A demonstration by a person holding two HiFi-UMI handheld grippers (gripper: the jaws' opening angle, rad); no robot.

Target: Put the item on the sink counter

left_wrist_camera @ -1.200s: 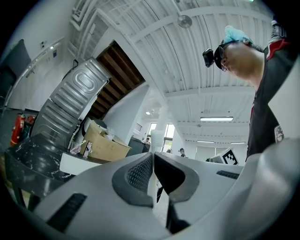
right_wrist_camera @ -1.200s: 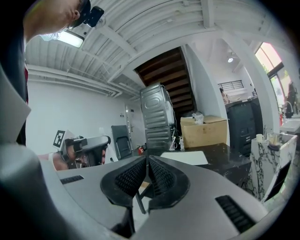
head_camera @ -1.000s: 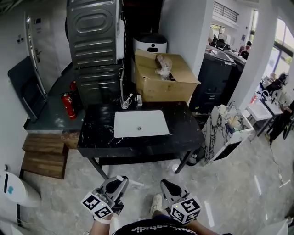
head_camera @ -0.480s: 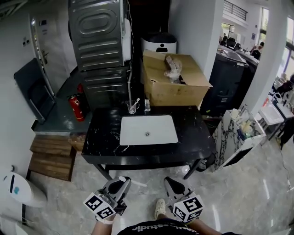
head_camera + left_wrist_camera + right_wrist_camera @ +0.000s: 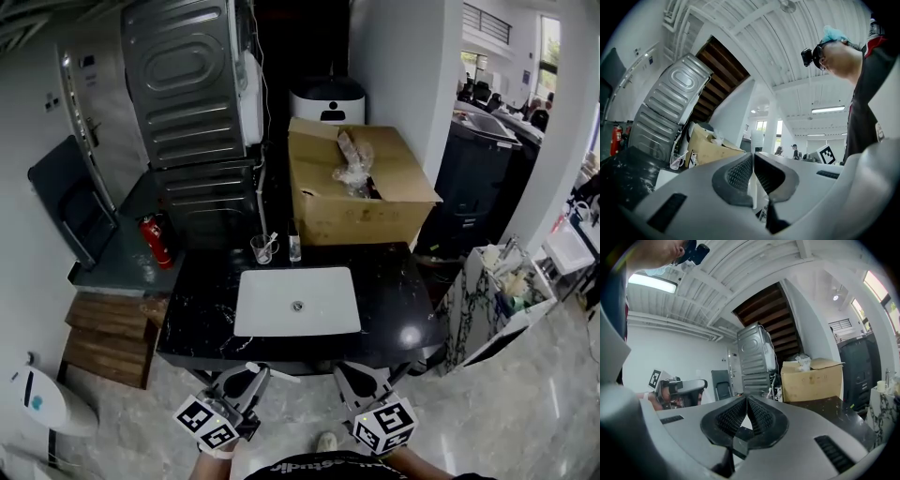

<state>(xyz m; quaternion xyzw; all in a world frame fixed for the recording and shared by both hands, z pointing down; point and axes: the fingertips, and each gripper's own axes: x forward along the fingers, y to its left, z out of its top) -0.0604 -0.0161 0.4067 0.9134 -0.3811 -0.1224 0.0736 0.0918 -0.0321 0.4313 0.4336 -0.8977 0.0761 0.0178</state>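
The sink counter (image 5: 202, 300) is a black marble top with a white basin (image 5: 297, 301) set in it, straight ahead in the head view. My left gripper (image 5: 251, 372) hovers at the counter's front edge, shut on a thin white stick-like item (image 5: 278, 374) that pokes out to the right. In the left gripper view that white item (image 5: 752, 187) shows as a narrow strip pinched between the ribbed pads of the left gripper (image 5: 753, 157). My right gripper (image 5: 352, 373) is beside it at the same edge. Its jaws (image 5: 746, 399) are shut with nothing between them.
A glass cup (image 5: 263, 248) with a toothbrush and a small bottle (image 5: 294, 247) stand at the counter's back edge. Behind are a cardboard box (image 5: 361, 192) and a grey metal machine (image 5: 187, 94). A fire extinguisher (image 5: 153, 239) and wooden steps (image 5: 108, 328) lie left, a marble cabinet (image 5: 492, 291) right.
The view has moved closer to the counter: both grippers, earlier over the floor well in front, now sit at its front edge. Both stay shut, the left still on the white item.
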